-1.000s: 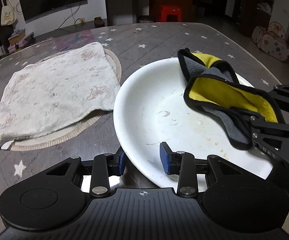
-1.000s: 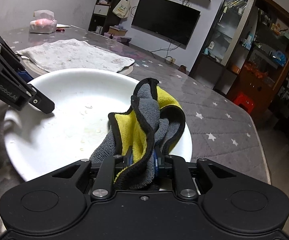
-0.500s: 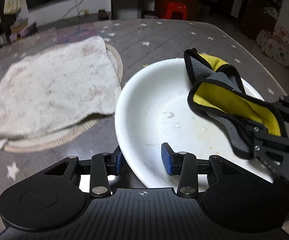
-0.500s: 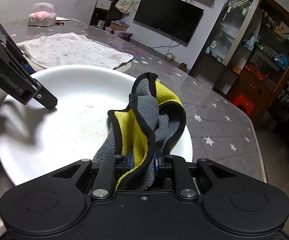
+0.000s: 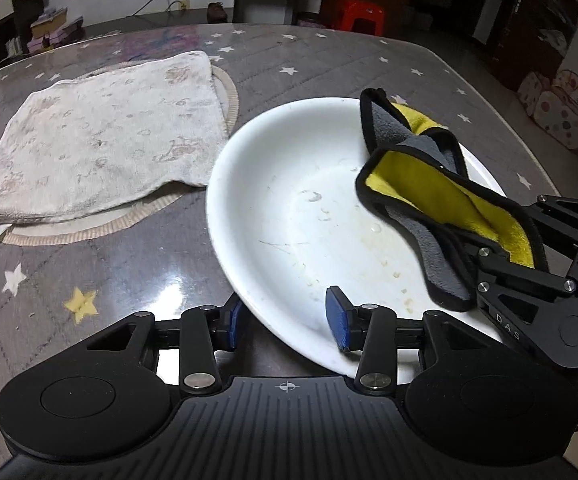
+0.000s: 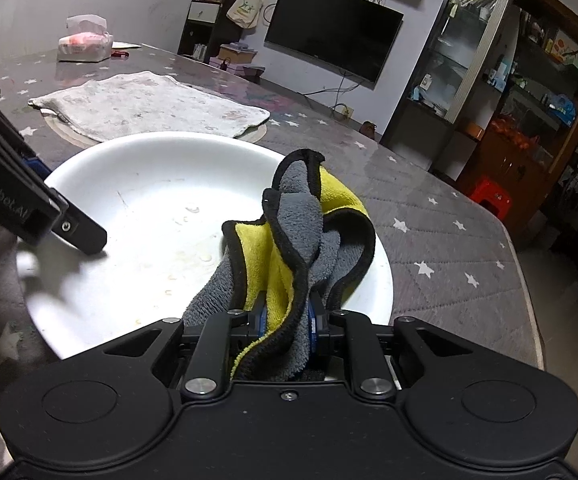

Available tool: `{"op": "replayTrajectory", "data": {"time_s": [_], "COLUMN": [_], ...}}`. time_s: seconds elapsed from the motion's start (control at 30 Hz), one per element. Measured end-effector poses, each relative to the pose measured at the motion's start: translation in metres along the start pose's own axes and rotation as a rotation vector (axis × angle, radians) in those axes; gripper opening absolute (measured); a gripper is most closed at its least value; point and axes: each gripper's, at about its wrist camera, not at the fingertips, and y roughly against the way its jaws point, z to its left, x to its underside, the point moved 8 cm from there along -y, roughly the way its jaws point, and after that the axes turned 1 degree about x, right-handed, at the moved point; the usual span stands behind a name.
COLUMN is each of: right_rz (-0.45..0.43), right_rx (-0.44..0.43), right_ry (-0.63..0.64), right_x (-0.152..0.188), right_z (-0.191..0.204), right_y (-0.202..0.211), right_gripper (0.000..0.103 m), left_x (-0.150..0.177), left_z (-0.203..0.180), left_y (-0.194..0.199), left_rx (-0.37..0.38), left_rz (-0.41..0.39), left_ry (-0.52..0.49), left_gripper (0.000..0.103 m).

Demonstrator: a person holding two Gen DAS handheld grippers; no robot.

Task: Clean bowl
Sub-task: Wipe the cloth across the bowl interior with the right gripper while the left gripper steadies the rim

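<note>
A wide white bowl with faint smears and droplets stands on the grey star-patterned table. My left gripper straddles its near rim, one blue pad outside and one inside. Its jaws are opening and the inner pad stands clear of the wall. From the right wrist view, a left finger reaches over the bowl. My right gripper is shut on a bunched yellow-and-grey cloth. That cloth lies over the bowl's right side, and the right gripper comes in from the right.
A stained white towel lies on a round mat left of the bowl. A tissue pack sits at the table's far corner. The table edge runs close on the right, with a red stool and cabinets beyond.
The left gripper's jaws have widened a little around the bowl's rim and the gripper has rolled slightly. The right gripper and cloth have stayed where they were.
</note>
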Motion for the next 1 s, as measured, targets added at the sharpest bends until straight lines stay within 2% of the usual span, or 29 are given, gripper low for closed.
{"op": "replayTrajectory", "data": {"time_s": [0.27, 0.43, 0.57, 0.8, 1.0], "right_rz": [0.029, 0.045, 0.053, 0.048, 0.046], "right_rx": [-0.086, -0.131, -0.109, -0.080, -0.046], "right_ry": [-0.043, -0.011, 0.052, 0.054, 0.129], "right_x": [0.001, 0.000, 0.002, 0.002, -0.001], "right_z": [0.003, 0.009, 0.007, -0.005, -0.011], "right_y": [0.013, 0.025, 0.025, 0.015, 0.006], "right_gripper": [0.020, 0.020, 0.019, 0.019, 0.019], "left_x": [0.000, -0.002, -0.005, -0.008, -0.011], "left_z": [-0.001, 0.000, -0.001, 0.001, 0.001], "left_y": [0.000, -0.001, -0.002, -0.004, -0.007], "left_rx": [0.002, 0.000, -0.005, -0.001, 0.002], "left_rz": [-0.008, -0.017, -0.025, -0.026, -0.026], "left_ry": [-0.019, -0.038, -0.062, -0.074, -0.087], "left_gripper": [0.041, 0.039, 0.038, 0.038, 0.039]}}
